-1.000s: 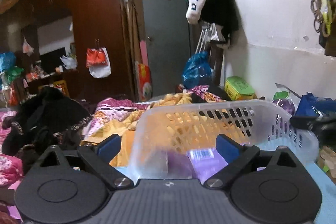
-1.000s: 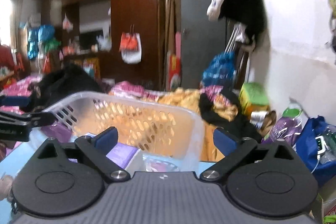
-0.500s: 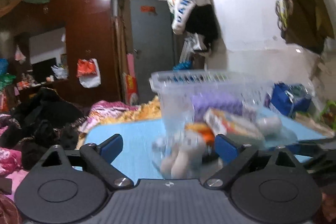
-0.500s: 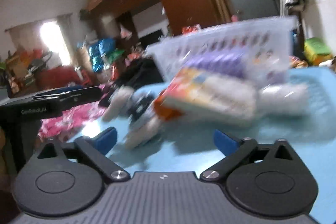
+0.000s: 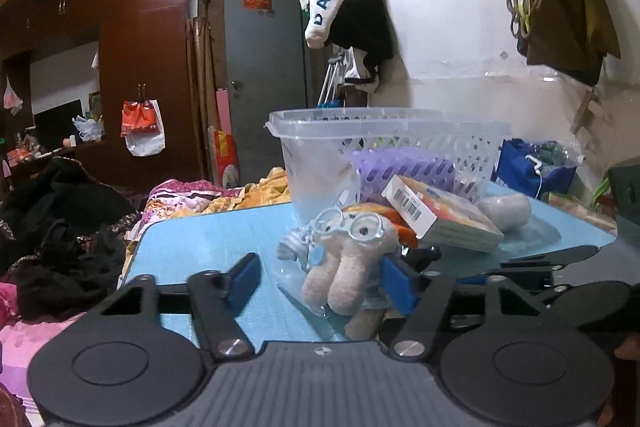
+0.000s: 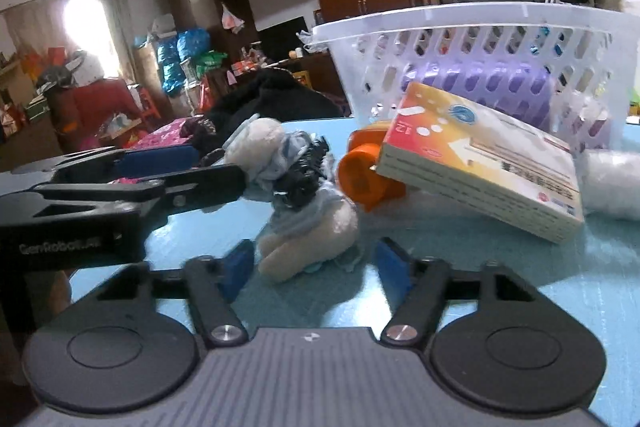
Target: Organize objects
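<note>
A clear plastic basket (image 5: pixel 384 143) (image 6: pixel 472 39) stands upright on the blue table (image 5: pixel 200 247) (image 6: pixel 520 287), with a purple pack (image 6: pixel 476 87) inside. In front of it lie a beige plush toy with glasses (image 5: pixel 348 259) (image 6: pixel 304 219), an orange container (image 6: pixel 364 175), an orange-white book (image 5: pixel 440 215) (image 6: pixel 480 155) and a white roll (image 5: pixel 504 207) (image 6: pixel 612 183). My left gripper (image 5: pixel 320 279) is open around the plush. My right gripper (image 6: pixel 314 267) is open, with the plush just between its fingertips. The left gripper's fingers (image 6: pixel 120 183) show in the right wrist view.
The table's left edge drops to a bed with dark clothes (image 5: pixel 60 227) and patterned bedding (image 5: pixel 188 195). A blue bag (image 5: pixel 532 167) sits behind the table at right, by the white wall. A wardrobe (image 5: pixel 140 75) and grey door (image 5: pixel 264 79) stand far back.
The basket went from tipped over, spilling its contents, to standing upright on the table. The plush, book, orange container and roll now lie on the table. Both grippers have come down around the plush.
</note>
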{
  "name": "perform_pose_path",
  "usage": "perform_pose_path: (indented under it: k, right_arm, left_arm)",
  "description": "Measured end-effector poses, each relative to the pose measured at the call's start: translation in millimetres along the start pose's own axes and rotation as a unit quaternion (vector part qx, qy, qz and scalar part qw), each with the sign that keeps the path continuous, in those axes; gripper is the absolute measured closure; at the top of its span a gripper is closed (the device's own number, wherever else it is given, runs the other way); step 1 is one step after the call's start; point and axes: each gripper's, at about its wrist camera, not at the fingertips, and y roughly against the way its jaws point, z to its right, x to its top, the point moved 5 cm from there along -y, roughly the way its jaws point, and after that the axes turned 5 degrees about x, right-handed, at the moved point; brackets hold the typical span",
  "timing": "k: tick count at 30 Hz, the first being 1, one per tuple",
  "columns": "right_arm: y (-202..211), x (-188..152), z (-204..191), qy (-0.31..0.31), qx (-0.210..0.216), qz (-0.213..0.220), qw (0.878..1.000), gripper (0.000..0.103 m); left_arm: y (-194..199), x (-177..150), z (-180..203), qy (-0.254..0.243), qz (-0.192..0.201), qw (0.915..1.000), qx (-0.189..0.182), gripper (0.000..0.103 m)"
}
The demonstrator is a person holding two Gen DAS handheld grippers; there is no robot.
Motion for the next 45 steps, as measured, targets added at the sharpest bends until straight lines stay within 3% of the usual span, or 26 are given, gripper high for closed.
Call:
perform_pose_path:
  k: [1, 2, 3, 7, 22, 28, 30, 32, 33, 40, 45]
  right_arm:
    - [0, -2, -3, 0.004, 0.002, 0.0, 1.0, 0.055]
    - [0, -3, -4, 0.005, 0.01, 0.001, 1.0, 0.067]
    - [1, -4, -4, 0.006, 0.021, 0.002, 1.0, 0.071]
    - [4, -6, -7, 0.014, 0.036, 0.005, 0.999, 0.091]
    - [26, -6, -7, 0.065, 0.022, 0.042, 0.997, 0.099]
    - [21, -6, 9, 0.04, 0.022, 0.022, 0.999, 0.098]
    - [23, -6, 14, 0.021, 0.018, 0.028, 0.999, 0.091]
    - [23, -3, 16, 0.022, -0.002, 0.037, 0.999, 0.053]
    - [23, -2, 18, 0.021, -0.009, 0.041, 0.999, 0.047]
    - [-2, 5, 13, 0.024, 0.004, -0.007, 1.0, 0.048]
    - [3, 7, 7, 0.039, 0.002, -0.002, 0.999, 0.069]
  left_arm:
    - [-2, -1, 1, -0.003, -0.004, 1.0, 0.001, 0.053]
    - [-3, -2, 1, -0.006, -0.008, 1.0, 0.001, 0.058]
    - [-4, -4, 2, -0.007, -0.009, 0.9999, -0.001, 0.069]
    - [-3, -7, 3, -0.012, -0.004, 0.9999, 0.001, 0.076]
    - [24, -7, 15, -0.038, 0.042, 0.9982, -0.021, 0.079]
    - [16, -10, 15, -0.037, 0.032, 0.9985, -0.023, 0.079]
    - [14, -12, 16, -0.04, 0.029, 0.9986, -0.021, 0.079]
    - [14, -13, 17, -0.044, 0.028, 0.9985, -0.018, 0.079]
    - [14, -13, 17, -0.044, 0.028, 0.9985, -0.018, 0.079]
    - [7, -16, 16, -0.043, 0.016, 0.9987, -0.023, 0.075]
    - [1, -22, 12, -0.035, 0.008, 0.9991, -0.025, 0.077]
